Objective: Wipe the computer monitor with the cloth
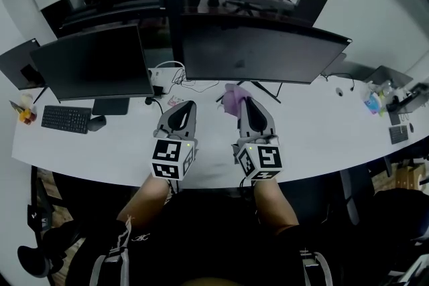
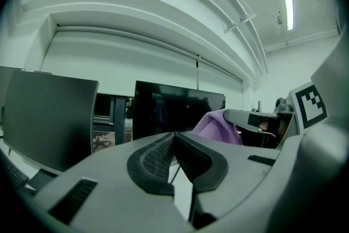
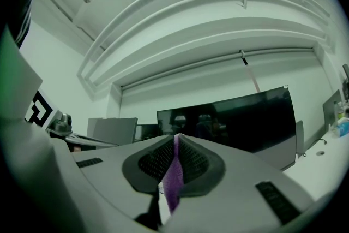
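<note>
Along the far edge of a long white surface (image 1: pixel 322 137) stand two dark screens, a smaller monitor (image 1: pixel 94 63) toward the left end with a keyboard (image 1: pixel 66 119) and mouse (image 1: pixel 98 122) before it, and a wide computer monitor (image 1: pixel 261 50) at the middle, with loose cables trailing round its stand. The purple cloth (image 1: pixel 233 100) is not on the surface. It is pinched in the right gripper (image 1: pixel 245 104), whose jaws are pressed together on a fold of it, so that a thin strip runs down between the pads in the right gripper view while the bulk bunches out past the tips toward the screen. Holding it at the very tips seems meant to present loose fabric, and not hard plastic, to the glass. The cloth is near the lower edge of the wide monitor but apart from it, so wiping looks not yet begun. The left gripper (image 1: pixel 190 106) has its jaws brought together with nothing between them; it probably has no part in the wipe beyond keeping clear. Both of the person's forearms reach forward from the body over the near edge of the surface, side by side and close, each gripper tilted up and aimed at the wide monitor, the right one slightly ahead.
</note>
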### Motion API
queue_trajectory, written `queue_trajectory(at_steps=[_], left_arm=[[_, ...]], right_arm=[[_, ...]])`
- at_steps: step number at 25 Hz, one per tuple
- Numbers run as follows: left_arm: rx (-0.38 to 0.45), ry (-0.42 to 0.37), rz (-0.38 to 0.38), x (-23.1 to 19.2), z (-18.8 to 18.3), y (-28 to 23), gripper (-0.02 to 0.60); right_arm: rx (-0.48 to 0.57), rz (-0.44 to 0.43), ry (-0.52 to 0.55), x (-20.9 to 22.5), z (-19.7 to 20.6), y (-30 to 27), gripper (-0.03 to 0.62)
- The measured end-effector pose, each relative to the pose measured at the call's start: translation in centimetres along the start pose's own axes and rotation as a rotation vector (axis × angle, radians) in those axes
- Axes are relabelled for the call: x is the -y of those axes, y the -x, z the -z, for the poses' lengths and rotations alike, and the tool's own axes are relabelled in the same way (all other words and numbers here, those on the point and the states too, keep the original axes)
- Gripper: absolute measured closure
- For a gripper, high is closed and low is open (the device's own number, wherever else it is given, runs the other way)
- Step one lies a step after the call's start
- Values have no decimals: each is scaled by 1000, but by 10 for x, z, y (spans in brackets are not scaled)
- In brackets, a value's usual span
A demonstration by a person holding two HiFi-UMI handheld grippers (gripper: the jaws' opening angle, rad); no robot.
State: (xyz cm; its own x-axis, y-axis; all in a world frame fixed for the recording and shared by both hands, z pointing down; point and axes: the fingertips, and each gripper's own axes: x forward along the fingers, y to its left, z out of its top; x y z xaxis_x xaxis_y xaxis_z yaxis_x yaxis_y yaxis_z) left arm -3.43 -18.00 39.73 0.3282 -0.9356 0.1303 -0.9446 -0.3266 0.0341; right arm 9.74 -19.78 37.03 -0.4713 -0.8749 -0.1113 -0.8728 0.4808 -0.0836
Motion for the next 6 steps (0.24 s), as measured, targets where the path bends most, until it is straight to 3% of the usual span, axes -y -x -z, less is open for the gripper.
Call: queue_trajectory(at_steps=[6], left_arm=[[0,-3,7,5,0,5,568]], right_arm=[[5,-5,6,-4,-2,4,557]])
